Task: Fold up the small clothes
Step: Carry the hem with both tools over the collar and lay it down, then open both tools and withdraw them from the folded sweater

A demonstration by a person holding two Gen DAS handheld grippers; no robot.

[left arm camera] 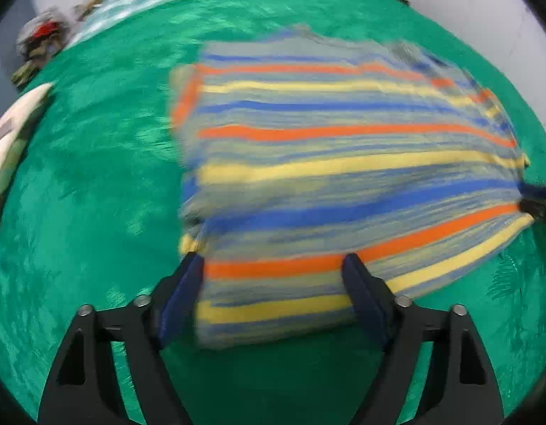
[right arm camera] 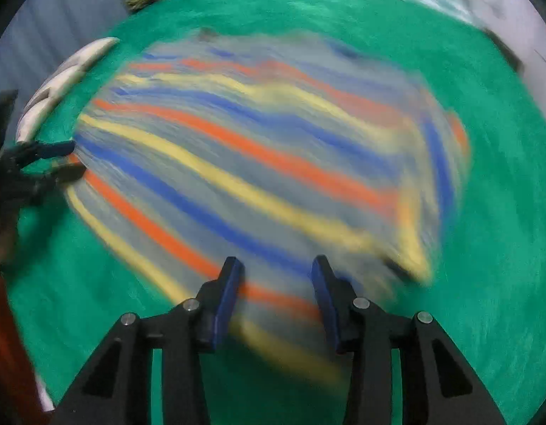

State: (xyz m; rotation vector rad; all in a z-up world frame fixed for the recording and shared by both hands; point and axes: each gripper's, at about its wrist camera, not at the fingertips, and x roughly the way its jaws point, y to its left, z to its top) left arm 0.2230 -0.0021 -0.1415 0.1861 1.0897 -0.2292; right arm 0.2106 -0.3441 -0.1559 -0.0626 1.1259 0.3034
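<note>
The left hand-held gripper is seen at the bottom centre of the left wrist view, its jaws spread wide and nothing clamped; the striped garment lies between and beyond them. The right hand-held gripper is likewise released, its jaws apart over the near hem in the lower middle of the right wrist view. The garment is spread on the green desk, one side apparently already turned in, though blur hides detail. A fold is judged to be under way. Next, the near hem would need to be clamped at both corners and carried toward the upper part of the frame.
</note>
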